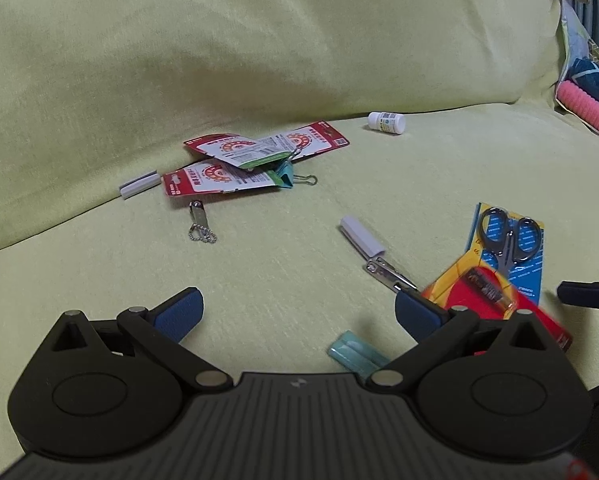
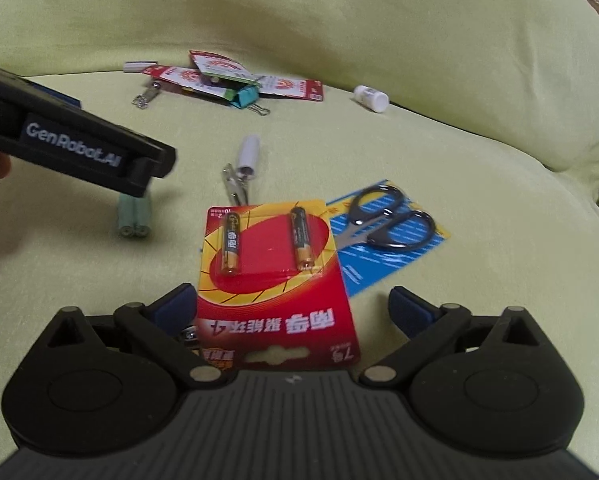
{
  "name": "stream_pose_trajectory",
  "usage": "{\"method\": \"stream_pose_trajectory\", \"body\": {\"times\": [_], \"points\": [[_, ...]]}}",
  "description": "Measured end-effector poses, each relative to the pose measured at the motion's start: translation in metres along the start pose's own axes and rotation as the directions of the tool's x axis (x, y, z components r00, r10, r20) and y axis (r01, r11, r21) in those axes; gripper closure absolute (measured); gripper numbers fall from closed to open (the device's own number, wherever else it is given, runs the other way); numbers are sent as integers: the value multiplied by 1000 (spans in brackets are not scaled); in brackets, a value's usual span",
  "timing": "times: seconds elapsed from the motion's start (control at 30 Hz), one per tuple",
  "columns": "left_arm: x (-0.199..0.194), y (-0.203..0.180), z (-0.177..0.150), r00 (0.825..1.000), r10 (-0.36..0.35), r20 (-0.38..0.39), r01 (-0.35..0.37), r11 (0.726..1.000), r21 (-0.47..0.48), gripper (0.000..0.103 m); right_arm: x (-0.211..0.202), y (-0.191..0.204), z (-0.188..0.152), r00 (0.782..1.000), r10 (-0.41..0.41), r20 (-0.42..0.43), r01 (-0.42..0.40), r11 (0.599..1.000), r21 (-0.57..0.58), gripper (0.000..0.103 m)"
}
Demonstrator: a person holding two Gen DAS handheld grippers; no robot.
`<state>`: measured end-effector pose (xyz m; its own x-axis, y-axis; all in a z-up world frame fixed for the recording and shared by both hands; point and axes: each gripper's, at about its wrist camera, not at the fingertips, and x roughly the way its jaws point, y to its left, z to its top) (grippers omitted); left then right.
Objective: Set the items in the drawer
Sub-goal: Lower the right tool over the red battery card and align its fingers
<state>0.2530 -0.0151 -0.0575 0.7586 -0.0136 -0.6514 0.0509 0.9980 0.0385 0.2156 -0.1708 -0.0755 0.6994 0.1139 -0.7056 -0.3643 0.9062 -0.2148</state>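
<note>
Both claws hang spread wide and empty over the yellow-green sofa seat point(image 2: 479, 208): the right claw point(image 2: 291, 304) straddles the battery card point(image 2: 273, 280), its blue pads either side of the card but not touching it, while the left claw point(image 1: 299, 312) hovers above the small pale-green pack point(image 1: 355, 354) near the seat's front edge. No drawer shows in either view, so every item is yet to be carried. The battery card lies flat toward the front of the seat, its far right corner overlapping the blue scissors card point(image 2: 391, 236). I judge it light and thin, stiff enough to hold its shape yet bendy, with a glossy face and clear blister likely to slip; flat on soft fabric it gives little edge to bite, so pinching across the narrow width near the hang-hole end, pressing slightly into the cushion, looks best. The scissors on their card should be heavier, and a pinch on the card alone might let it droop. The green pack looks small, rigid and easy to grip across its short side. Farther back, toward the backrest, lie the red-and-white packets point(image 1: 255, 160) with a teal binder clip point(image 1: 285, 176), a nail clipper on a bead chain point(image 1: 198, 218), a white cap with a metal clip point(image 1: 363, 236), a grey-white stick point(image 1: 139, 184) and a small white bottle point(image 1: 386, 122), which could roll.
</note>
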Motion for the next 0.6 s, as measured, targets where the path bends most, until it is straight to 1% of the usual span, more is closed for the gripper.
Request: {"method": "stream_pose_trajectory", "body": {"times": [0.1,0.27,0.43,0.5,0.6], "points": [[1,0,-1,1000,8,-4,-8,1000,5,1,-2,-2,-3,999,-37,-3,37,999,-17,13],[2,-4,-3,1000,9,-9,-9,1000,24,1,-14,-10,-6,996,-84,0,84,996,-19,15],[1,-7,-5,1000,7,-12,-6,999,38,1,-25,-16,-9,988,-154,16,154,988,-11,15],[1,-9,-6,1000,2,-12,-2,999,45,1,-24,-21,-13,988,-152,4,152,988,22,14],[2,-10,-6,1000,3,-14,-2,999,46,1,-22,-32,-15,995,-98,-26,100,988,120,13]]}}
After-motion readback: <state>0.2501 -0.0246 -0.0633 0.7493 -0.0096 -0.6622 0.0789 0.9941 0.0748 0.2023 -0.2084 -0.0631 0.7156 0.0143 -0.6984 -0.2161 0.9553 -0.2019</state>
